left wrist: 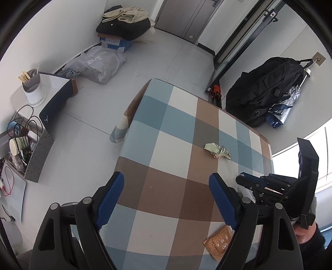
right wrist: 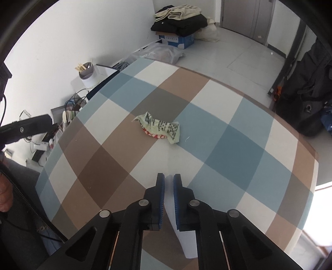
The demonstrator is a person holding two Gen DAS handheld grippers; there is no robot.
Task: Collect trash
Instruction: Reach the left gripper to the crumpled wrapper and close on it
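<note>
- Left gripper nearest in the left wrist view, blue-padded fingers spread wide, nothing between them, hanging over the checked tablecloth.
- Brown sachet flat on the cloth at the near edge, just beside the left gripper's right finger, partly hidden by it.
- Right gripper in its own view: fingers pressed almost together, only a thin slit left; white patch of cloth or paper shows in the slit, cannot tell if anything is pinched.
- Same right gripper seen side-on at the right edge of the left wrist view, a person's hand under it.
- Crumpled green wrapper, printed text and a red strip on it, lies on the cloth in the middle of the table, well apart from the right gripper's tips and farther away.
- Same wrapper in the left wrist view sits far right of the left gripper, untouched.
- Left of the table: white utensil holder with chopsticks, paper cups, tangled cables.
- Far left on the floor: blue-and-white box under a stack of dark and cream clothes, grey plastic bag in front.
- Far right: black bag against the wall, folded umbrella beside it.
- Grey door at the far end.
</note>
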